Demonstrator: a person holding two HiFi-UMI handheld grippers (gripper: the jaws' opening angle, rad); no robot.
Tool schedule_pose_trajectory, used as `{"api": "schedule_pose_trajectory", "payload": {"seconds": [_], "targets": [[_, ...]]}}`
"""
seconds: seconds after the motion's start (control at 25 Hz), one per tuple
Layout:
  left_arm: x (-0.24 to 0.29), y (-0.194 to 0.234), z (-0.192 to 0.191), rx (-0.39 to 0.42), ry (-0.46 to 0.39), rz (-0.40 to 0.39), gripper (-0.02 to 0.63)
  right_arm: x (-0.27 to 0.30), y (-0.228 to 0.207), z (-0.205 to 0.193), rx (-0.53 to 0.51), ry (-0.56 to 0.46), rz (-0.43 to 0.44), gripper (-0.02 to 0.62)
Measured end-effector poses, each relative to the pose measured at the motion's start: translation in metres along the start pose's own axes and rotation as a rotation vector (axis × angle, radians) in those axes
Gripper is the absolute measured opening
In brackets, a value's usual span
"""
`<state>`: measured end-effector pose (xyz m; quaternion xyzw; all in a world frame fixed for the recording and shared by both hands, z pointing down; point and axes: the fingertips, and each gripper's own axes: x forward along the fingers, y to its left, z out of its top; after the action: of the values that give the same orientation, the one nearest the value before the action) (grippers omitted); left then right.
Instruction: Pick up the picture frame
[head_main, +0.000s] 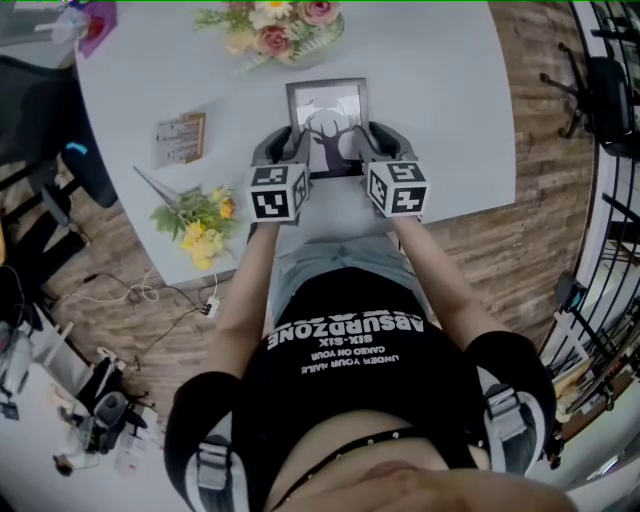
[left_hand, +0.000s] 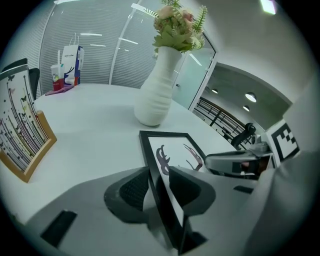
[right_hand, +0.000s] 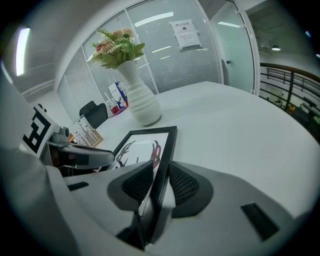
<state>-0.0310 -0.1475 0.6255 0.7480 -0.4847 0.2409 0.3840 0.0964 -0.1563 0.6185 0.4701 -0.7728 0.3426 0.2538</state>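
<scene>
The picture frame is black-edged with a dark antler print on white, and it sits in the middle of the white table. My left gripper is shut on its left edge near the front corner. My right gripper is shut on its right edge. In the left gripper view the picture frame runs tilted between the pads of my left gripper. In the right gripper view the picture frame stands edge-on in my right gripper. Whether its far edge touches the table I cannot tell.
A white vase of flowers stands just beyond the frame. A wooden-framed card stands to the left, and a yellow flower bunch lies at the table's front left. A dark chair is off the left side.
</scene>
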Motion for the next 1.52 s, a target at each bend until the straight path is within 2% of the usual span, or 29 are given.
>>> {"api": "schedule_pose_trajectory", "payload": {"seconds": [0.6, 1.0, 1.52], "targets": [[0.005, 0.007, -0.004, -0.008, 0.068, -0.037, 0.118, 0.006, 0.002, -0.004, -0.031, 0.011, -0.04, 0.114], [0.004, 0.007, -0.003, -0.008, 0.091, -0.002, 0.118, 0.005, 0.003, -0.004, -0.016, 0.02, -0.044, 0.109], [-0.024, 0.006, 0.015, -0.038, 0.028, 0.012, 0.118, -0.011, 0.02, 0.015, -0.009, -0.022, -0.045, 0.097]]}}
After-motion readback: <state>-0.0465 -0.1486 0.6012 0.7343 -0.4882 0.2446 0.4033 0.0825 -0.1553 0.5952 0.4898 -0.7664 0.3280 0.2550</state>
